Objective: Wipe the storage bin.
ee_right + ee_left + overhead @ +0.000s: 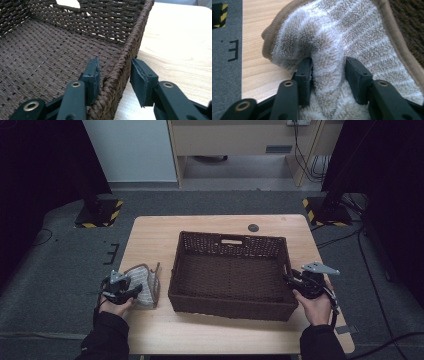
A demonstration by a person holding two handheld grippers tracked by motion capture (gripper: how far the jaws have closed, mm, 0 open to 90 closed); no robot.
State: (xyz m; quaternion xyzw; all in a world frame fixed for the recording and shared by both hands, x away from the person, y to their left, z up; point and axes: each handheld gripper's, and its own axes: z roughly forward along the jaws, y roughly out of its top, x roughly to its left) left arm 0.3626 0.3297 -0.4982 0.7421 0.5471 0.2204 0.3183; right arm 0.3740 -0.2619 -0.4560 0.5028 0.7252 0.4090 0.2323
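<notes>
A beige and white striped towel [142,280] lies bunched on the wooden table [215,332], just left of a dark brown woven basket [230,309]. My left gripper [132,292] is at the towel's near edge. In the left gripper view its jaws [328,62] stand apart with a loose fold of towel [337,30] between them, not squeezed. My right gripper [290,279] is at the basket's right wall. In the right gripper view its jaws [113,62] straddle the basket rim [135,32], one pad inside and one outside, with a small gap showing. Nothing lies in the basket.
A small dark round disc [253,227] sits in the tabletop behind the basket. Two stand feet with yellow and black stripes [97,215] [325,212] rest on the grey floor beyond the table's far corners. Cables trail at the right.
</notes>
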